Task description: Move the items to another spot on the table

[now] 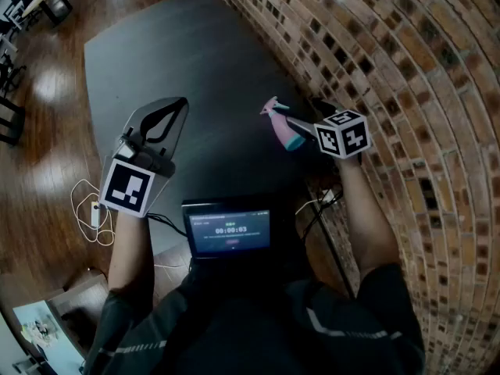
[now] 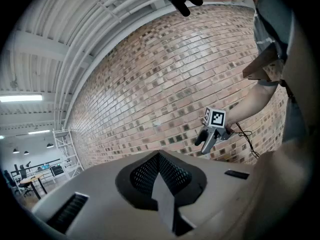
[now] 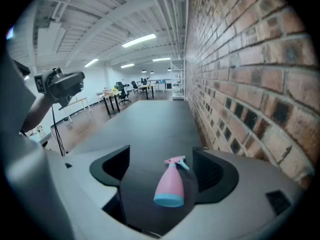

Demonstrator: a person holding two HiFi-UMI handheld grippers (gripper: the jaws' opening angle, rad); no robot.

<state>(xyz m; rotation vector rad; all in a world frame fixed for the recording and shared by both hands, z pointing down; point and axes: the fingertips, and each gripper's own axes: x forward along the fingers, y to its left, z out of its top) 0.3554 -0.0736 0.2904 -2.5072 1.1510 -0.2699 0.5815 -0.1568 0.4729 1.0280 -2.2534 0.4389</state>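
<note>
Our left gripper (image 2: 160, 179) is closed and empty; our right gripper (image 3: 161, 156) stands wide before the pink plastic spray bottle with blue base and trigger (image 3: 170, 184), which lies on its side, untouched, on the dark table (image 3: 145, 119) near the brick wall (image 3: 240, 84). We judge it light, rigid, smooth and apt to roll, so we would grip across the broad lower body.
</note>
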